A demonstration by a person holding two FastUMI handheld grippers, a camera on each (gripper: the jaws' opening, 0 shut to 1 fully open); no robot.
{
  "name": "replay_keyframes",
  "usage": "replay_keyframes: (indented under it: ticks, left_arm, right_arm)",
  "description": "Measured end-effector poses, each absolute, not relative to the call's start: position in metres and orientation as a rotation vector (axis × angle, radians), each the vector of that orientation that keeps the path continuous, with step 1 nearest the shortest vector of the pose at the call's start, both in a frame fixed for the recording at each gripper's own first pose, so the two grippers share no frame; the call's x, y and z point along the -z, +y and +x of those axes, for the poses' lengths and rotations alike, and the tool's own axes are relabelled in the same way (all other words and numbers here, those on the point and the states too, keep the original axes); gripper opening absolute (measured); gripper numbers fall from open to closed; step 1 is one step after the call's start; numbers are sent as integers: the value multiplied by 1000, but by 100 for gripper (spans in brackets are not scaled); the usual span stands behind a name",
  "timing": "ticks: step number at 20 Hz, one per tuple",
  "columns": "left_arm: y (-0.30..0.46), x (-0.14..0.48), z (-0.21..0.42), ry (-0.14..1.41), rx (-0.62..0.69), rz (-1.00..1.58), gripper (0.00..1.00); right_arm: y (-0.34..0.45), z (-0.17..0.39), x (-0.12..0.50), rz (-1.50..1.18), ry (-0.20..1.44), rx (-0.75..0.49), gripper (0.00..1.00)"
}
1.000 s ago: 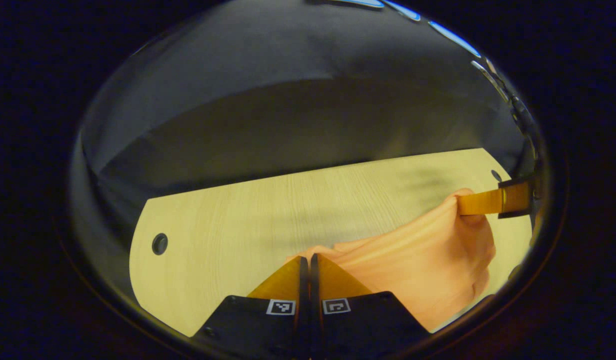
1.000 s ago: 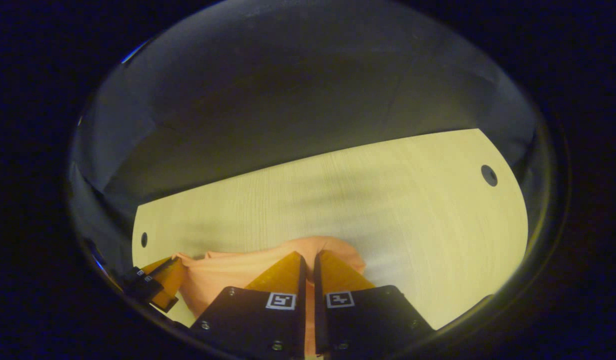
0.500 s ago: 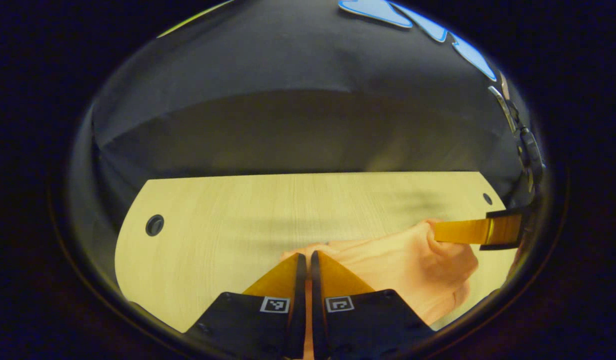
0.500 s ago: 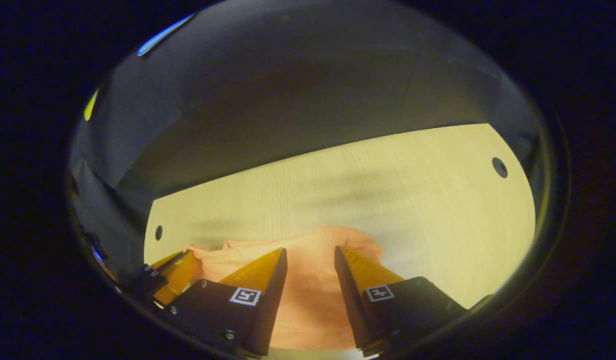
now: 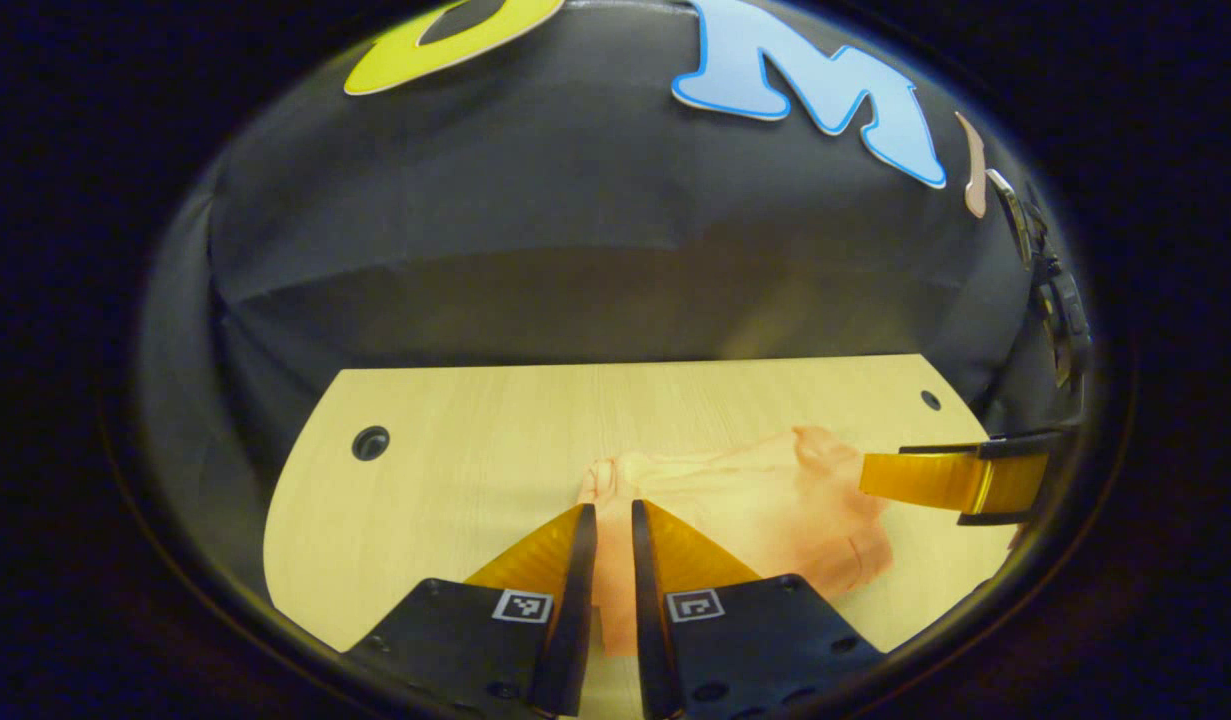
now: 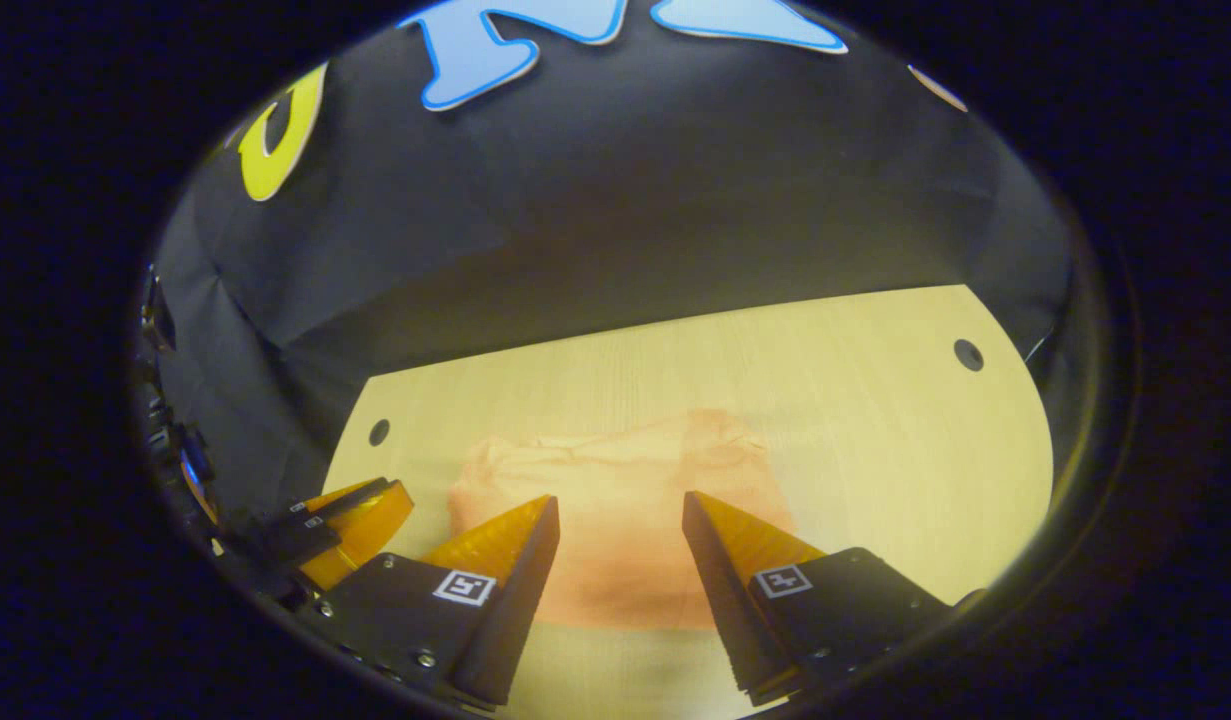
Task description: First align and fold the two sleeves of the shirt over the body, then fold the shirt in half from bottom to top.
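Two grippers over one pale wooden table with round cable holes, backed by black cloth wall. No containers on the tabletop; just a soft orange shirt lying folded in a compact bundle near the table's front edge, flat on the wood. Left gripper above the shirt's left end, fingers parted by a narrow slit, cloth visible through the gap but seemingly not pinched, though hard to tell at this angle. Right gripper spread wide above the bundle, gripping nothing; also seen at the right edge of the left gripper view, just beside the shirt. Half a second ago left fingers were nearly closed on fabric and the shirt hung bunched; now settled flatter, both grippers lifted clear
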State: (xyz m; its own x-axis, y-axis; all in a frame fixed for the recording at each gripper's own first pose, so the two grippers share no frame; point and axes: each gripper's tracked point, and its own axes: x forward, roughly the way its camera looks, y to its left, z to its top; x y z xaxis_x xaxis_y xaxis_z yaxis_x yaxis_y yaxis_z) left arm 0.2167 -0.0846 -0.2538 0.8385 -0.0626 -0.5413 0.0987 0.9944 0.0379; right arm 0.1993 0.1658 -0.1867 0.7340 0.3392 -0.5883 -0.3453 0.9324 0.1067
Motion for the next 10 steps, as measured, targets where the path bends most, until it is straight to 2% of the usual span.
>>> replay_keyframes:
  ticks: [2,3,4,10]
  left_arm:
    - [-90,224,189,528,87,85,27]
    - [-89,210,174,507,84,100,31]
    - [-89,198,160,486,83,110,23]
    - [-102,151,89,393,105,108,23]
  right_arm:
    - [157,171,169,-28,598,-381,79]
    - [156,154,161,-40,574,-377,79]
    - [154,140,153,-49,551,-377,79]
    - [137,68,138,-83,477,-393,79]
